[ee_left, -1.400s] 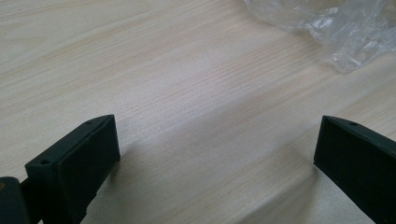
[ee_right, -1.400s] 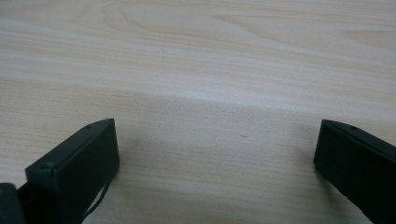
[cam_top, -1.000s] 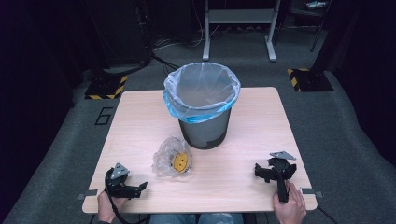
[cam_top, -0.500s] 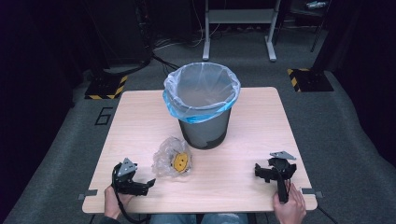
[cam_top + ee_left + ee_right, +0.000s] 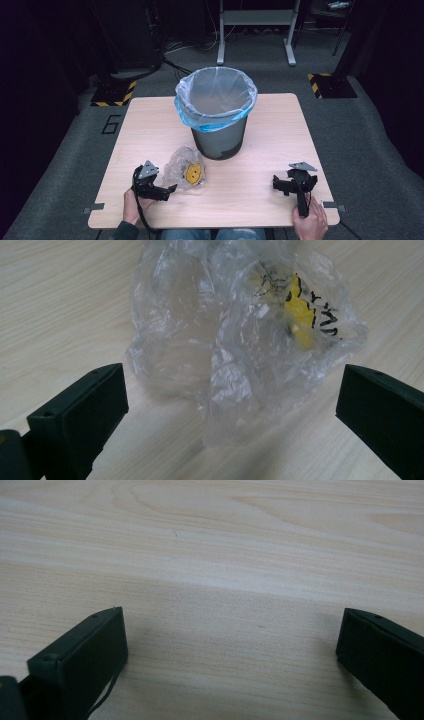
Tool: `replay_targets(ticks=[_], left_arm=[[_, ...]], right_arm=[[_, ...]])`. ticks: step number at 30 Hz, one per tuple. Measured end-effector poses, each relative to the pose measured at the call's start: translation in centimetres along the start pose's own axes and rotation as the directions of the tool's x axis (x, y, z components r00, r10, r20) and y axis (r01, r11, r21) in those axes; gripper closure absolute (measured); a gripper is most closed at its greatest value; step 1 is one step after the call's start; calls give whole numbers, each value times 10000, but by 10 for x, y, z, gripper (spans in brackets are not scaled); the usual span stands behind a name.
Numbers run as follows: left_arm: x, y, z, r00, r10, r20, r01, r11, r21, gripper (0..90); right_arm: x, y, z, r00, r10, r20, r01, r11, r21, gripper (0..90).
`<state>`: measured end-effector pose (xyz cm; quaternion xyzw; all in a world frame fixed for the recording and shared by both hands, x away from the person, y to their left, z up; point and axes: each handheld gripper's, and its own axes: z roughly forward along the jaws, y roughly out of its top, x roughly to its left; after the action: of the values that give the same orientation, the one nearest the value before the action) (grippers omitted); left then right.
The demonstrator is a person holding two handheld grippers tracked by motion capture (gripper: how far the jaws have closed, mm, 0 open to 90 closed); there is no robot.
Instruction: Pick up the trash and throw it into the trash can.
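Note:
A crumpled clear plastic bag [image 5: 187, 170] with a yellow printed patch lies on the wooden table [image 5: 150, 130] in front of a grey bin [image 5: 218, 135]. My left gripper [image 5: 167, 190] is open just left of the bag and points at it. In the left gripper view the bag [image 5: 240, 335] sits close ahead, between and beyond the two wide-apart jaws. My right gripper [image 5: 286, 182] rests open near the table's front right, with bare wood between its jaws [image 5: 230, 645].
The grey bin, lined with a clear and blue bag [image 5: 215, 97], stands at the table's middle, behind the crumpled bag. A white metal stand [image 5: 255, 25] and dark equipment are on the floor beyond the table. A hand holds each gripper at the front edge.
My left gripper has moved right and forward, turning toward the plastic bag and closing the distance to it. The right gripper has stayed in place.

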<state>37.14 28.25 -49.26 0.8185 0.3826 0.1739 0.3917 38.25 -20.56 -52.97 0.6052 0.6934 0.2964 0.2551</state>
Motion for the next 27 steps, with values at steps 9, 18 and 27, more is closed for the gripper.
replay_targets(ticks=[9,18,27], left_arm=[[0,11,16,10000,26,75,-27,9998,208,0],[-1,19,28,9999,33,146,-37,9996,284,0],[1,20,38,10000,-33,-33,35,9991,413,140]], right_arm=[[0,0,0,10000,-15,-13,15,10000,0,0],[0,0,0,10000,-19,-21,19,10000,0,0],[0,0,0,10000,-35,-37,35,10000,4,0]])
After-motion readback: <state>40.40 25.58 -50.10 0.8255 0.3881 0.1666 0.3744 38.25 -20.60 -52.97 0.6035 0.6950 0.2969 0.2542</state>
